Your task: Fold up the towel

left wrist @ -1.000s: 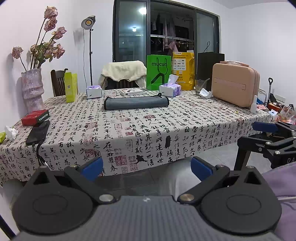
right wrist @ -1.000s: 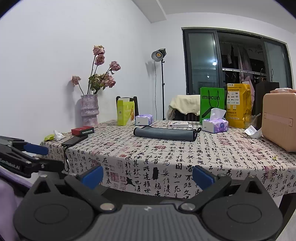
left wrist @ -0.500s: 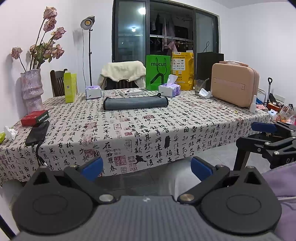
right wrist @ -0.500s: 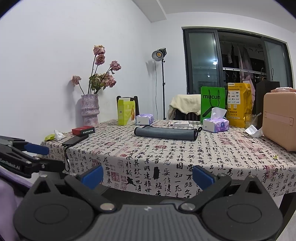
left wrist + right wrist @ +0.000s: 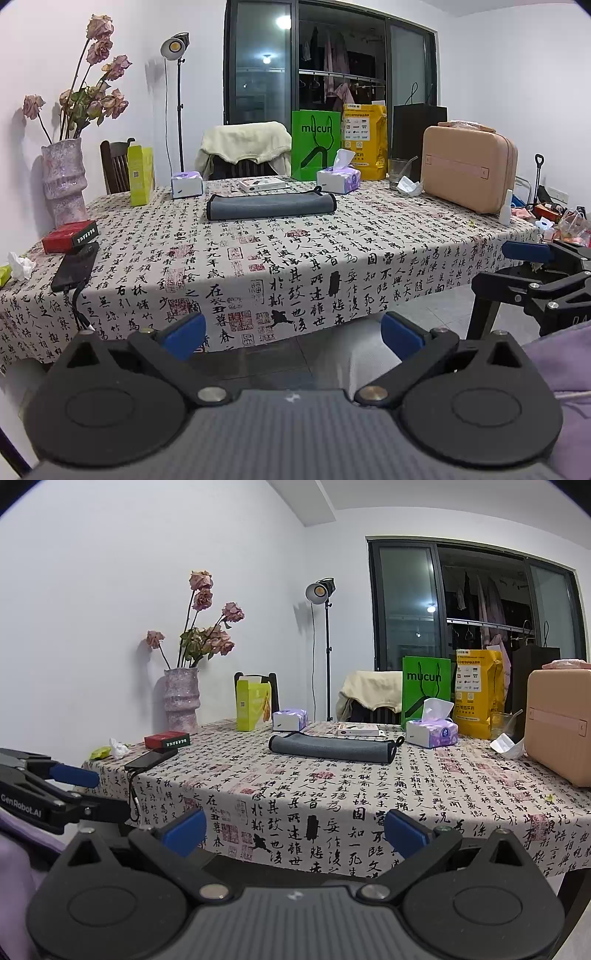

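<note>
Grey towel (image 5: 270,206) folded on table (image 5: 369,240); left tool (image 5: 293,334), right tool (image 5: 295,830) spread, empty.

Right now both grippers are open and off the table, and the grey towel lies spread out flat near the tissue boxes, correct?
Not quite. In the left wrist view the grey towel already lies folded into a long narrow bundle, not spread flat. The left gripper and right gripper are open, short of the table.

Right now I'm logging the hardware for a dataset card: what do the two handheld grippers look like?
Both match: black linkage arms with silver pivot screws, round black discs, a ribbed grey body and blue pads on the fingertips. The left gripper shows white "GenRobot.AI" lettering in the right wrist view. Beside the right gripper, lilac fabric shows, likely a sleeve.
</note>
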### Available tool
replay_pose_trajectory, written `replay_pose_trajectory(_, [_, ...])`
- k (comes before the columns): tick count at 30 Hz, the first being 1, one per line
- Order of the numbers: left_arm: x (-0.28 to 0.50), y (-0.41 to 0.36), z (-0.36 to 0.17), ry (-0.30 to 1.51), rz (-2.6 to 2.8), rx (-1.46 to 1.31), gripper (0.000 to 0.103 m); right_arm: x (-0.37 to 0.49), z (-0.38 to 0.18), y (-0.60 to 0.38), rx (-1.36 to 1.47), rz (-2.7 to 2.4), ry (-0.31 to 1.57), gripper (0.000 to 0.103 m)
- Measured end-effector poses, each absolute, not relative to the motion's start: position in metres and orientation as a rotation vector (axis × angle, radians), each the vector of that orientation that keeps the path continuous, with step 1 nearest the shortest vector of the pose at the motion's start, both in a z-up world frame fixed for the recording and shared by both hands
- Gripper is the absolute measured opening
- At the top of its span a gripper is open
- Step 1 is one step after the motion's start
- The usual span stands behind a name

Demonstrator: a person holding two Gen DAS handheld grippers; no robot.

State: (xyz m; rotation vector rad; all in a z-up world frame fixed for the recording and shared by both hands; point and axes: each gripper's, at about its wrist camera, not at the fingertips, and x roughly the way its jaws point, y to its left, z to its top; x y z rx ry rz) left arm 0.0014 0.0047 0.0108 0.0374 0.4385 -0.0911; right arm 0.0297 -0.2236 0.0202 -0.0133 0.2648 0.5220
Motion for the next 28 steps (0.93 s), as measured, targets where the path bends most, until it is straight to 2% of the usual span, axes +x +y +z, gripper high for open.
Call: replay_pose_trajectory(28, [-0.0005,0.0095,0.0122,0.432,-0.074,0.031,0.103,0.0294,0.0199,-0.2238,-0.012,0.527,0.266,0.103])
